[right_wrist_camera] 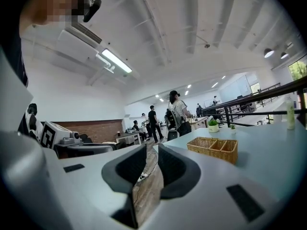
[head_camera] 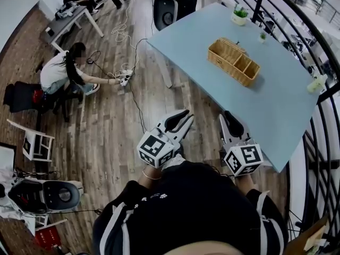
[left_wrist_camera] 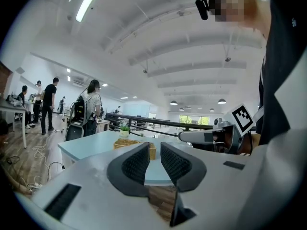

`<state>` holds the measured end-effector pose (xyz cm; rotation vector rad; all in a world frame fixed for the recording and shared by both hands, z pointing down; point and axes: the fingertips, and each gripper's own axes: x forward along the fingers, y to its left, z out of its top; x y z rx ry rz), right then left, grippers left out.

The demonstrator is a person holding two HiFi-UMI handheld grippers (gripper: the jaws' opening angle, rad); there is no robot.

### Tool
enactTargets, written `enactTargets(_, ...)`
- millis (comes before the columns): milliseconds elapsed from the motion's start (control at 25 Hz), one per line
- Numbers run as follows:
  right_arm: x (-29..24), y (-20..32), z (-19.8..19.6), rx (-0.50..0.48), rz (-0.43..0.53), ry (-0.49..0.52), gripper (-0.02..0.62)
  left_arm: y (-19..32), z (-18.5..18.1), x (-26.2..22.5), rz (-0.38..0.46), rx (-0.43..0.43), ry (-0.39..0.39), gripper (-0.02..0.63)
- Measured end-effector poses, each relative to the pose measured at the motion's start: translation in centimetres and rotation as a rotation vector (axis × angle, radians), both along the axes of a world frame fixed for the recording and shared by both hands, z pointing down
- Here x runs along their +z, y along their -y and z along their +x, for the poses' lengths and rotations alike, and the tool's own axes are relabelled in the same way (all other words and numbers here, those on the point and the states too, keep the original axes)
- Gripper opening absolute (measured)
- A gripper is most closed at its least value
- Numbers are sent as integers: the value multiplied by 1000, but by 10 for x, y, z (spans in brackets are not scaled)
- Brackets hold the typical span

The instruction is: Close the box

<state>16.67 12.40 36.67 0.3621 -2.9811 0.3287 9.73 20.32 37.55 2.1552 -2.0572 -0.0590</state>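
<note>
Wood flooring (head_camera: 106, 142) runs under a pale blue table (head_camera: 276, 108) in an open office. On the table, well ahead of both tools, sits the wicker box (head_camera: 234, 61), its top open and its compartments showing. Over the floor, short of the table's edge, the left hand-held gripper (head_camera: 184, 116) has its jaws a little apart with nothing between them. By the table's near edge, the right hand-held gripper (head_camera: 228, 116) is likewise parted by a narrow gap and empty. Beyond the box stands a small potted plant (head_camera: 239, 15).
</note>
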Motion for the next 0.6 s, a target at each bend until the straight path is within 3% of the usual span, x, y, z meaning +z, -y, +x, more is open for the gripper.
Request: enactTargets(600, 0, -8, -87, 11, 19, -57, 83, -11, -92, 8, 20, -7, -58, 61)
